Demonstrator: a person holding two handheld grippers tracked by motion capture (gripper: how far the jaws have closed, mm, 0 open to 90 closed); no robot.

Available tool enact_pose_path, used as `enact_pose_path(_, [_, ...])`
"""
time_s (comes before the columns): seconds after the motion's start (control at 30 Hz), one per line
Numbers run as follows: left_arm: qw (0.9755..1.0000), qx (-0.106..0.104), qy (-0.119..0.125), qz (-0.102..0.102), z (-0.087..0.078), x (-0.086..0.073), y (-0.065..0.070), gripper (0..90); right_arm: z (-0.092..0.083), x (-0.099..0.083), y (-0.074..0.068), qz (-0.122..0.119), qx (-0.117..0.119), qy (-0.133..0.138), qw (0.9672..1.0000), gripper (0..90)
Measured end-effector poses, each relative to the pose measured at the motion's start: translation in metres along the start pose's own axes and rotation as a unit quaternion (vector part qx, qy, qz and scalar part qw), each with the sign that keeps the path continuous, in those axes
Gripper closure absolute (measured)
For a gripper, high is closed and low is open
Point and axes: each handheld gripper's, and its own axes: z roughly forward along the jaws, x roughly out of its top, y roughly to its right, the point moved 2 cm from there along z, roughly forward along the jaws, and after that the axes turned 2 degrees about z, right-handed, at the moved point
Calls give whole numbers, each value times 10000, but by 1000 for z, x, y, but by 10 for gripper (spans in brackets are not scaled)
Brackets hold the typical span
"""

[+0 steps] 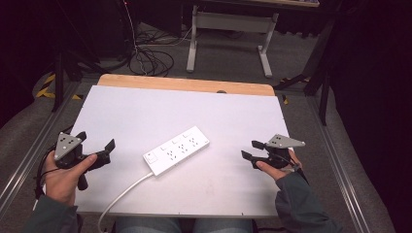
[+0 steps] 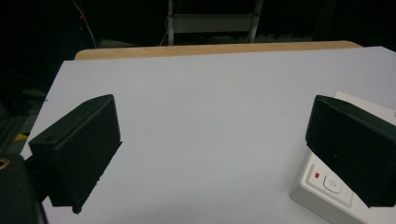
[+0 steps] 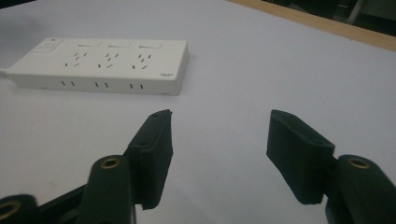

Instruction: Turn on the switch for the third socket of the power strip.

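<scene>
A white power strip (image 1: 177,149) lies at an angle in the middle of the white table top (image 1: 145,107), its white cable (image 1: 121,194) running off toward the near edge. Its switch end with a red light (image 2: 327,182) sits behind one jaw in the left gripper view, and its rows of sockets (image 3: 102,63) lie ahead in the right gripper view. My left gripper (image 1: 97,144) is held at the table's left side, open with nothing between its jaws. At the right side, my right gripper (image 1: 252,150) is open and holds nothing, pointing toward the strip from a short way off.
A wooden strip (image 1: 184,83) borders the table's far edge. Beyond it stand a white table frame (image 1: 228,34) and loose cables (image 1: 145,58) on the floor. Metal rails (image 1: 29,150) run along both sides of the table.
</scene>
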Motion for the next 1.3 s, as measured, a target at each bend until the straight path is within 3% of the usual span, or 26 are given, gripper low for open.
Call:
enact_pose_path(0.27, [10000,1,10,-22,0,0,0,36,0,0,-2,-154,64,-43,9999,744])
enact_pose_path(0.53, [10000,-3,12,-24,0,0,0,36,-1,1,-2,-256,112,-72,9996,894])
enact_pose_path(1.3, [10000,7,-15,-3,0,0,-1,38,7,6,-7,-438,146,-191,9987,900])
